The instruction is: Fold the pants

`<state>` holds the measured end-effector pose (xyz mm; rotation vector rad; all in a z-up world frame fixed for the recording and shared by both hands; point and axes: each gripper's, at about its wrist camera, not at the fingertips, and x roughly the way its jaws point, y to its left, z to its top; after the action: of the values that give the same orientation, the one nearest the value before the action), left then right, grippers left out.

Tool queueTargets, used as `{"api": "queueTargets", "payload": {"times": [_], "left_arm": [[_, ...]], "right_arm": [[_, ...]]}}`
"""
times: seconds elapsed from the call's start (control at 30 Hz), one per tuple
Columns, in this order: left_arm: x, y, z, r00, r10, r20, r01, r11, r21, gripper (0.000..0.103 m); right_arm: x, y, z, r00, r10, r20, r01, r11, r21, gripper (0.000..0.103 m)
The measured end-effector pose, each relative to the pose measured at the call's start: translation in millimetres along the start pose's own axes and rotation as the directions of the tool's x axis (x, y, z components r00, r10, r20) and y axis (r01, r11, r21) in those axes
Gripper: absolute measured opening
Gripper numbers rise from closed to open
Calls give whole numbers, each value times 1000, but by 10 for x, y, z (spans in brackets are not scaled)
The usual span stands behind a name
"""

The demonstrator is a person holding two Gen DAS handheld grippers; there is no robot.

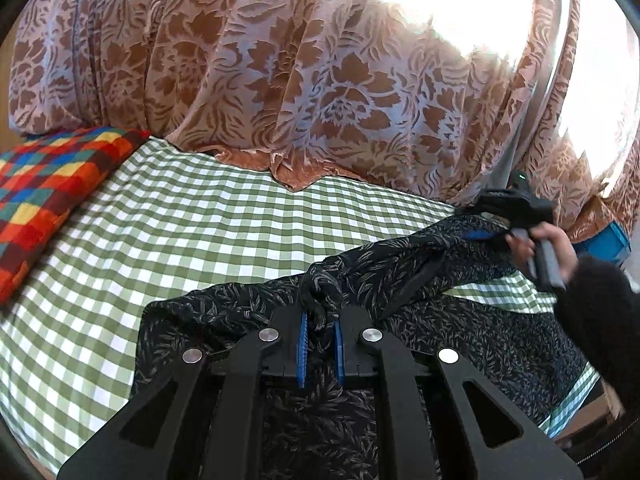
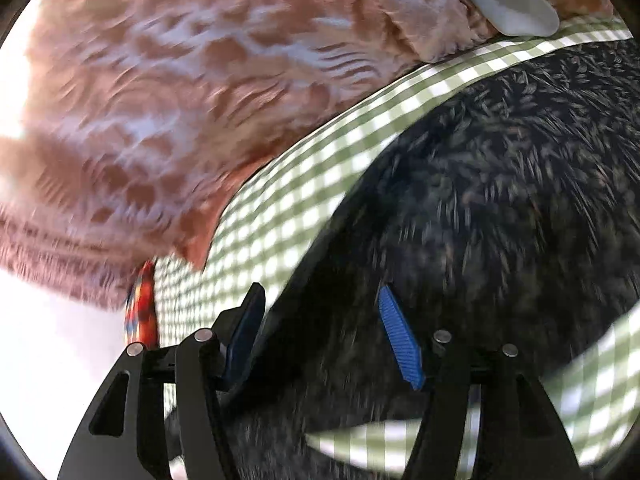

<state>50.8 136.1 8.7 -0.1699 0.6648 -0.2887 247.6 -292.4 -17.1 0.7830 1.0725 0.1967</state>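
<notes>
**Pants held at one end, lying along the bed toward the right gripper**

I take the pants [image 1: 460, 320] as my landmark and work from left to right.

1. Left of the pants, a patchwork pillow [image 1: 52, 192] lies on the checked bedsheet [image 1: 200, 240]. Behind both hangs a floral curtain [image 1: 280, 80].

2. My left gripper [image 1: 321, 344] is closed on a bunched fold of the pants. The dark leaf-print cloth is pinched between the two blue pads, and a knot of fabric rises just beyond the fingertips.

3. From that pinch the pants run away to the right as a raised ridge. I judge this ridge to be their long axis, lying across the bed rather than away from me.

4. At the right end of the ridge, the left wrist view shows my right gripper [image 1: 508, 208] touching the cloth. In the right wrist view its jaws stand wide apart, the pants lying between and beyond them. That view is blurred, and I see no cloth pinched.

5. Judgement: the left gripper is the anchor. The right gripper is nearer the free end, so the coming move depends on it closing there before a fold along the ridge.
</notes>
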Motion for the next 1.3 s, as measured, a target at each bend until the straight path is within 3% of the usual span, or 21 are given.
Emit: {"api": "queueTargets", "payload": {"times": [0.07, 0.13, 0.17, 0.33, 0.5, 0.6, 0.73, 0.9, 1.03, 1.07, 1.17, 1.23, 1.3], "left_arm": [[14, 6, 35, 1000, 10, 0, -10, 1000, 12, 9], [42, 37, 110, 1000, 29, 9, -29, 999, 15, 9], [69, 63, 187, 998, 52, 22, -53, 998, 16, 9], [178, 208, 652, 979, 166, 116, -166, 986, -4, 9], [74, 376, 802, 967, 199, 162, -193, 980, -49, 9], [-103, 437, 607, 970, 190, 151, -182, 981, -64, 9], [-273, 462, 200, 978, 182, 102, -176, 982, -69, 9], [-348, 495, -408, 983, 183, -10, -183, 978, -100, 9], [-420, 622, -756, 979, 180, -101, -196, 961, -193, 21], [-482, 706, -828, 983, 144, -113, -170, 948, -268, 26], [-640, 905, -979, 994, 31, -110, -78, 886, -458, 27], [-694, 992, -1048, 995, -53, -83, -2, 830, -558, 28], [-737, 1073, -1124, 990, -140, -23, 90, 744, -662, 40]], "right_arm": [[115, -45, 150, 999, -39, 4, 39, 999, 21, 44], [212, -69, 248, 996, -93, -4, 93, 996, 8, 10], [235, -64, 256, 994, -108, -4, 108, 994, -9, 7], [-95, 190, 271, 994, -68, 84, 78, 990, -119, 5], [-830, 391, -42, 982, 99, 160, -57, 967, -248, 5], [-1273, 356, -461, 969, 200, 147, -141, 931, -336, 5], [-1549, 159, -1114, 965, 249, 78, -200, 897, -395, 5], [-1410, -202, -1931, 985, 167, -46, -171, 904, -392, 5], [-1186, -512, -2318, 990, 82, -112, -118, 925, -361, 5], [-1149, -551, -2369, 990, 70, -119, -108, 929, -353, 5], [-1076, -619, -2426, 992, 41, -121, -81, 933, -350, 5], [-1049, -624, -2431, 992, 39, -121, -79, 934, -349, 5], [-1030, -613, -2415, 993, 32, -118, -73, 930, -361, 5]]}}
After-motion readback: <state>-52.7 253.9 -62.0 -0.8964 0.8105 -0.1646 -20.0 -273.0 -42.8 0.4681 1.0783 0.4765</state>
